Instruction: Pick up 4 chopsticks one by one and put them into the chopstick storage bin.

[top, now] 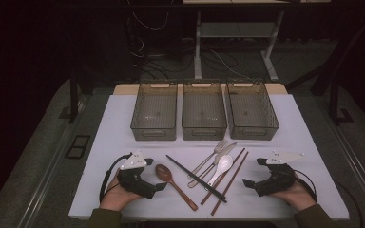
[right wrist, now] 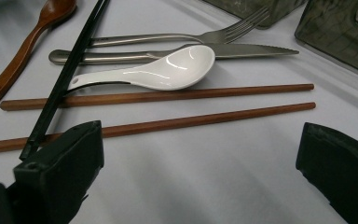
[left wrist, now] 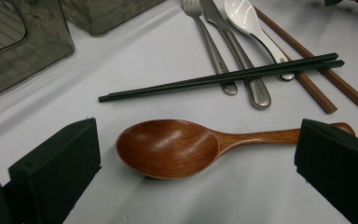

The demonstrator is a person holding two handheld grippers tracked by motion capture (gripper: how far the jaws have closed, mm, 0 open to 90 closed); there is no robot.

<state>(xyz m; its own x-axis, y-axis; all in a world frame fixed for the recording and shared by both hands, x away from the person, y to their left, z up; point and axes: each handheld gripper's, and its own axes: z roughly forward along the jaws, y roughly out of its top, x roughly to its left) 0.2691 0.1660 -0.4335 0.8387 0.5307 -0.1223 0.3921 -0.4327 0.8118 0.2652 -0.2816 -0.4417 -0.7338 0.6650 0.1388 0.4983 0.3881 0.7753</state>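
Cutlery lies in the middle of the white table (top: 119,133): a wooden spoon (top: 173,184), black chopsticks (top: 196,179), a metal fork (top: 208,160), a knife (top: 220,156), a white spoon (top: 222,167) and brown chopsticks (top: 228,183). My left gripper (top: 156,175) rests left of the wooden spoon, held in a hand. It is open, and the wooden spoon (left wrist: 168,147) lies just ahead of my left gripper (left wrist: 196,140), untouched. On the right, my right gripper (top: 253,172) is open too, and the brown chopsticks (right wrist: 168,96) lie ahead of my right gripper (right wrist: 200,149).
Three empty grey see-through bins (top: 154,111) (top: 203,111) (top: 252,111) stand in a row at the back of the table. Beyond the table are a dark floor, cables and a desk frame (top: 237,42). The black chopsticks (left wrist: 223,77) lie across the fork and knife handles.
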